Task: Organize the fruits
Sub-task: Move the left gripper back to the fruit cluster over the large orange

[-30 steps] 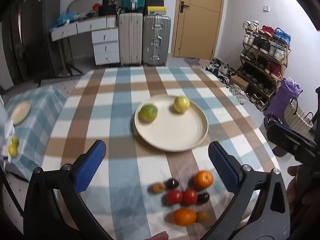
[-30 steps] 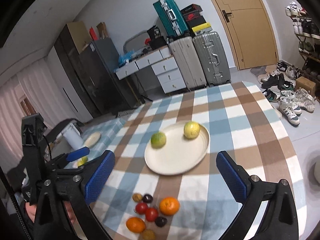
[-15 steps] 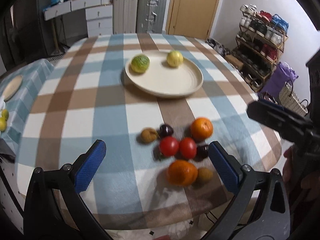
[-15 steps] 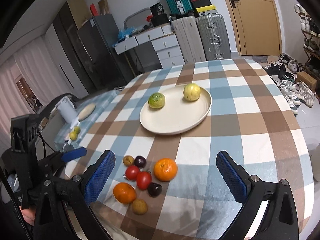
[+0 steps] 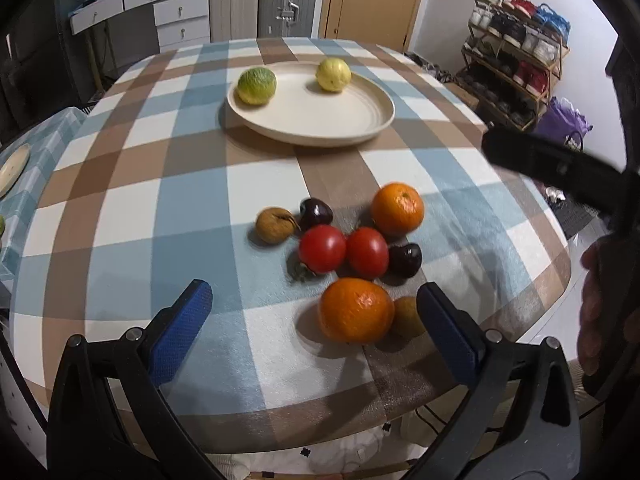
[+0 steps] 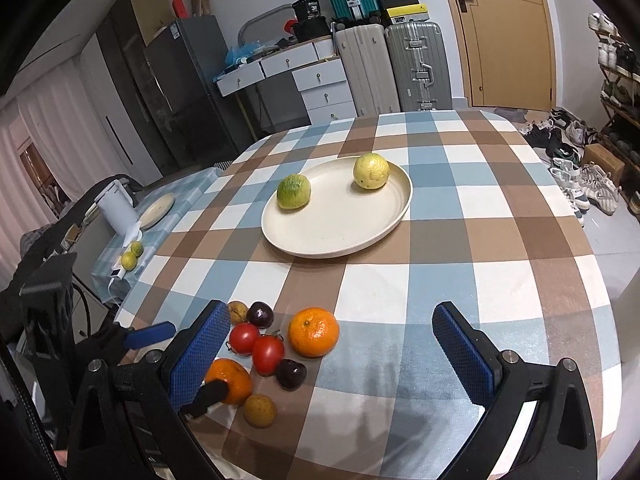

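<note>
1. the round table (image 5: 192,184) wears a checked cloth of blue, brown and white squares; everything below sits on it.
2. a cream plate (image 5: 312,120) with a low rim lies toward the far edge of the tabletop, well apart from the loose fruit.
3. on the plate's far-left rim side rests a green fruit (image 5: 257,85), mottled green and yellow; on its far-right side rests a yellow fruit (image 5: 333,75), pale and slightly bumpy. the two are apart from each other.
4. the left gripper (image 5: 314,324) hovers over the near edge, its blue-padded fingers spread wide and holding nothing; the near orange (image 5: 356,310) lies between them in the left wrist view.
5. the right gripper (image 6: 330,350) hangs over the near edge too, jaws wide apart and empty.
6. the far orange (image 5: 398,208) is bright and dimpled, at the cluster's far-right side.
7. two glossy red tomatoes (image 5: 344,250) touch side by side in the cluster's middle.
8. two dark plums (image 5: 316,212), nearly black and shiny, flank the tomatoes, one far-left, one right.
9. a brown fruit (image 5: 274,225), dull and rough, sits at the cluster's left; another small brown one (image 6: 260,410) lies just beside the near orange at the near edge.
</note>
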`<state>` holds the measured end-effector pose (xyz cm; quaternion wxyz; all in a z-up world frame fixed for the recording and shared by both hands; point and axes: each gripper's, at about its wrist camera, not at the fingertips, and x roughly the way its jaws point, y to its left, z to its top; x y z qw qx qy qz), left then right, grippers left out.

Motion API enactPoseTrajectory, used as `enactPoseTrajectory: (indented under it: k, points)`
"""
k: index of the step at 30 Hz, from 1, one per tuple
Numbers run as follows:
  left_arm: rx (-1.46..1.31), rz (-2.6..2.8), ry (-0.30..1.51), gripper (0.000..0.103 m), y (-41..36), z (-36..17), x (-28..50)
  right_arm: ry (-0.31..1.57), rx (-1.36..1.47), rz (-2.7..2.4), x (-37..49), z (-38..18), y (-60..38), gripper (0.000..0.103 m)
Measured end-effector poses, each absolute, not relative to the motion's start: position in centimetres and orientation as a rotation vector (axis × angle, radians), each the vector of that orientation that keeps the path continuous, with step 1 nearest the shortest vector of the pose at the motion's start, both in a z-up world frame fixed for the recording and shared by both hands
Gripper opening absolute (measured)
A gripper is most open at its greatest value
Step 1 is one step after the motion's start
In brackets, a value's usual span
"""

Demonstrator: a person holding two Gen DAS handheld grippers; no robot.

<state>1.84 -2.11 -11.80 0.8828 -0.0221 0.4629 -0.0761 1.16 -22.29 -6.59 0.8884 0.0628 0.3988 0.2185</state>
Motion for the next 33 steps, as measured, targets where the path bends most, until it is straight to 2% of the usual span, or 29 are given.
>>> enactPoseTrajectory:
  k: [8, 12, 16, 22, 25, 33]
  points:
    - [-0.09, -0.172, 1.011, 0.095, -2.1, -13.1, 2.5, 0.827, 0.127, 0.461, 0.9, -6.3, -22.1, 0.103]
    - [-0.139, -0.176, 1.023, 0.083, -1.6, -13.3, 2.9, 0.826, 0.138, 0.462, 0.8, -6.2, -22.2, 0.103]
    - [-0.198, -0.197, 1.043, 0.077, -1.0, -13.5, 3.1, 0.827, 0.14, 0.463, 0.8, -6.2, -22.2, 0.103]
    - [-0.213, -0.257, 1.054, 0.055, -1.4, -13.6, 3.1, 0.828, 0.144, 0.465, 0.8, -6.2, -22.3, 0.103]
    - [-0.21, -0.297, 1.049, 0.04, -1.8, -13.4, 3.0, 0.829, 0.145, 0.465, 0.8, -6.2, -22.2, 0.103]
    - [-0.172, -0.298, 1.039, 0.039, -2.3, -13.2, 2.5, 0.832, 0.151, 0.46, 0.8, -6.3, -22.3, 0.103]
